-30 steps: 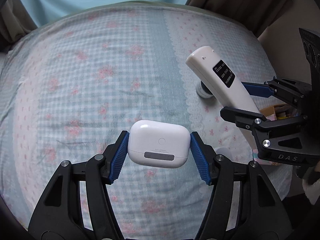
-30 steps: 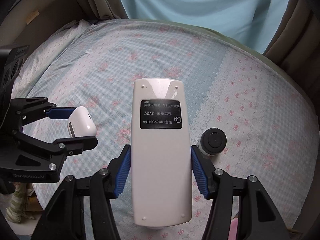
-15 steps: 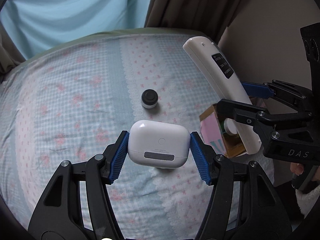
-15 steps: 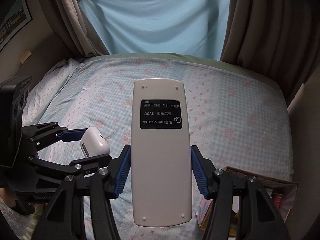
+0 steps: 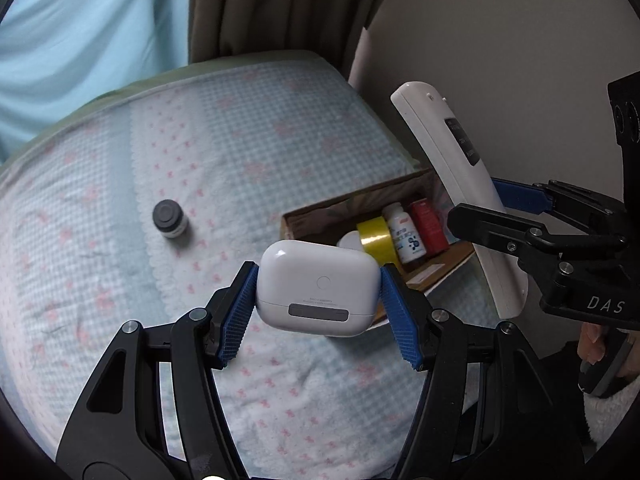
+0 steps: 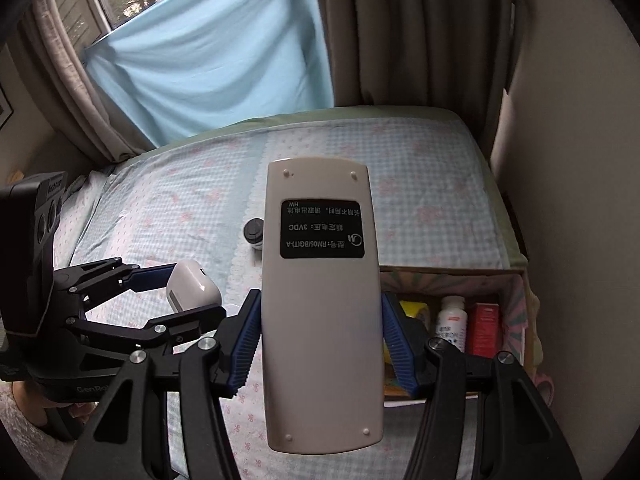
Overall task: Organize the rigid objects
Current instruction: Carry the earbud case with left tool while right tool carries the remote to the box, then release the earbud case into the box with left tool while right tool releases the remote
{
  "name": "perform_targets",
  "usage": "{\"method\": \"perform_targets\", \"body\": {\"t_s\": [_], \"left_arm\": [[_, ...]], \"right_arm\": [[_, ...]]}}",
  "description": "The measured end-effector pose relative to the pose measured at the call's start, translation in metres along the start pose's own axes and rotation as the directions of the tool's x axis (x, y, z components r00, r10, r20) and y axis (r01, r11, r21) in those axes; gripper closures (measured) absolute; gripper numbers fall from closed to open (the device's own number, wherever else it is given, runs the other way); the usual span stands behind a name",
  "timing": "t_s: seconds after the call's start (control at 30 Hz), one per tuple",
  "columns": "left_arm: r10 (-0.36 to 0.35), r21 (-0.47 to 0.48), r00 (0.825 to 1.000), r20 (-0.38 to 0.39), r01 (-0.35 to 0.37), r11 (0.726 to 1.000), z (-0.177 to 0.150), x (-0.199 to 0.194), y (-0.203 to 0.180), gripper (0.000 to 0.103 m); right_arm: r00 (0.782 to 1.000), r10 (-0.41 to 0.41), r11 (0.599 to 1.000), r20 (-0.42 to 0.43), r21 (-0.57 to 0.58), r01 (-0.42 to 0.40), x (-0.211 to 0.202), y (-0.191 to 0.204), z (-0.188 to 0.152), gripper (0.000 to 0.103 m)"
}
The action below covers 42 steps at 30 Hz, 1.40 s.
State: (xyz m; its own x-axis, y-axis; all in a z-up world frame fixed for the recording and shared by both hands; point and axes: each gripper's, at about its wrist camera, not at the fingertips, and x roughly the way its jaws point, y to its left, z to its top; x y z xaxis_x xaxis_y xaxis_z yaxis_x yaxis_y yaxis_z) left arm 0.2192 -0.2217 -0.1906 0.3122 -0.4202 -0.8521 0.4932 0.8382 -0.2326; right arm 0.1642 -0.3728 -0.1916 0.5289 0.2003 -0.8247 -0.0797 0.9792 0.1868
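Between the left tongs (image 5: 318, 300), the earbud case (image 5: 318, 288).

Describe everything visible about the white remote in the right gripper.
The remote is a long, slim, glossy off-white plastic body, shown back side up, with a black label of white print and small dimples at its corners. The right gripper clamps its long sides with blue pads, holding it in the air above the bed, touching nothing else.

White earbud case (image 5: 318, 288); pink-flowered blue checked bedspread (image 5: 240, 152).
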Motion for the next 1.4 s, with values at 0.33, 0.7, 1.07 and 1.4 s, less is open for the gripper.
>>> {"method": "perform_targets", "body": {"t_s": [0.33,0.7,1.07,1.4], "left_arm": [[-0.029,0.073,0.995,-0.099,0.037,0.997,0.024,0.073,-0.066,0.045],[0.048,0.120,0.966,-0.254,-0.018,0.993,0.016,0.162,-0.068,0.045],[0.117,0.162,0.928,-0.353,-0.062,0.985,-0.018,0.213,-0.060,0.045],[0.156,0.245,0.935,-0.319,-0.078,0.966,-0.024,0.201,-0.075,0.000]], "right_arm": [[0.996,-0.031,0.965,-0.081,0.259,0.051,0.015,-0.114,-0.018,0.050],[0.983,0.084,0.805,-0.165,0.592,0.031,0.095,-0.195,-0.051,0.050],[0.976,0.193,0.577,-0.101,0.816,-0.030,0.140,-0.213,-0.086,0.049],[0.957,0.185,0.624,-0.225,0.779,0.063,0.151,-0.203,-0.077,0.000]]}}
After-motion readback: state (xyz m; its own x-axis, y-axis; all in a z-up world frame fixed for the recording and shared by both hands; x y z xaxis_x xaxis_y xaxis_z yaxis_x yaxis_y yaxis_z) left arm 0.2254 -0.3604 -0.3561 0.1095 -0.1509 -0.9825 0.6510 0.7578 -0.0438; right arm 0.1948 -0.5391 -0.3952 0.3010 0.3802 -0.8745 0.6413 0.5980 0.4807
